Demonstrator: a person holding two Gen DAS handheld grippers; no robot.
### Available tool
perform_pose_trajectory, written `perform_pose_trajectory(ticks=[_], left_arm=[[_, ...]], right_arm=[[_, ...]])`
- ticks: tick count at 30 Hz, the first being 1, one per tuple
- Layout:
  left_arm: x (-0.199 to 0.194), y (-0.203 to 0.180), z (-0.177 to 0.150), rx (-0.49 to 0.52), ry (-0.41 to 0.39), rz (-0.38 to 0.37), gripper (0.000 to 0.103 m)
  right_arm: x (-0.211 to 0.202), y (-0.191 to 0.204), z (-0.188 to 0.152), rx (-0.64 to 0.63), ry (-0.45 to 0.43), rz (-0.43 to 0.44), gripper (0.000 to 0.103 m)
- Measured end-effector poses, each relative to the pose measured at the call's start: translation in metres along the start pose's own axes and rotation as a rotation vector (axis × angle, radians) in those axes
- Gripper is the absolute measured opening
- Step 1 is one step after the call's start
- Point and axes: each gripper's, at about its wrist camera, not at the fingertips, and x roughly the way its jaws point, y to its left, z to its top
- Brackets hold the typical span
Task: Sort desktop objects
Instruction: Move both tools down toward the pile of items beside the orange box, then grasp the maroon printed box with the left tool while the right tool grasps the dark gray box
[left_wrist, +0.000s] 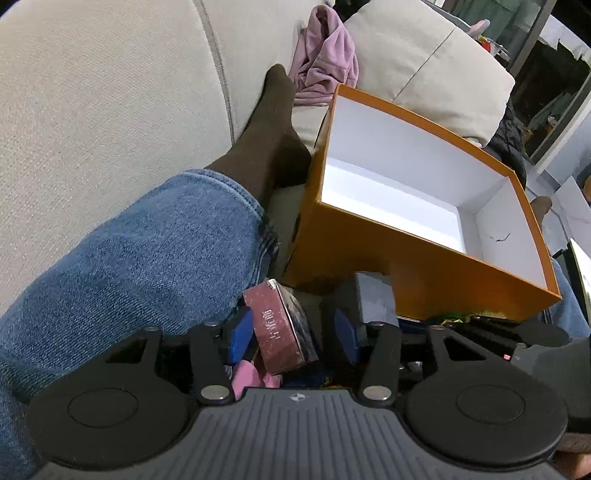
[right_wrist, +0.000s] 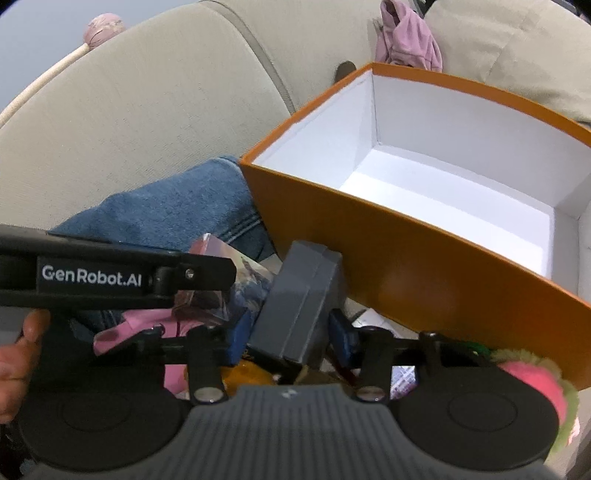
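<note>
On my left camera, the left tongs (left_wrist: 293, 334) sat low over the pile of things, jaws about half open, with a small dark red carton (left_wrist: 282, 326) standing tilted between the blue pads (left_wrist: 242, 336). The carton leaned against the left pad; I could not tell whether the right pad touched it, so I could not say it was gripped. Just beyond the right pad lay a grey box (left_wrist: 375, 299), and under the carton a bit of pink stuff (left_wrist: 251, 376) showed.

The orange box (left_wrist: 369, 258), white inside and with nothing in it, stood just behind the pile, tipped in the view, its near wall right above the grey box. A leg in blue jeans (left_wrist: 140, 254) with a dark sock (left_wrist: 271, 129) stretched across a cream sofa (left_wrist: 92, 110) to the left of it, and a mauve garment (left_wrist: 325, 55) lay bunched beyond the toes.

On my right camera, the right tongs (right_wrist: 291, 334) had their jaws set wide on either side of the grey box (right_wrist: 299, 306), which stood tilted between the pads (right_wrist: 341, 334). The left pad looked pressed to its side; the right one seemed a little off it, so the hold was unclear to me. The left tongs (right_wrist: 110, 277) crossed the view from the left edge, over the carton (right_wrist: 214, 280), with a hand (right_wrist: 18, 354) at the frame edge. The orange box (right_wrist: 351, 229) filled the right side, and a pink and green fluffy thing (right_wrist: 535, 387) lay by its near corner.
</note>
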Motion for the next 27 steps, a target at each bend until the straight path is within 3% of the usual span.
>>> perform_pose_trajectory(ticks=[6,13,21,27], left_arm=[[-0.008,-0.003,-0.003,-0.001,-0.036,-0.059,0.051],[0.000,-0.006,-0.002,0.020,-0.042,-0.027,0.048],[-0.004,0.001,-0.007,-0.013,-0.094,-0.075,0.048],[-0.015,0.006,-0.016,-0.025,-0.078,-0.001,0.052]], right_arm=[[-0.009,-0.009,0.003,0.008,0.013,-0.005,0.045],[-0.012,-0.006,0.003,0.001,0.022,-0.012,0.045],[-0.019,-0.014,0.002,0.033,0.033,-0.008,0.045],[-0.025,-0.017,0.002,0.056,0.034,-0.006,0.043]])
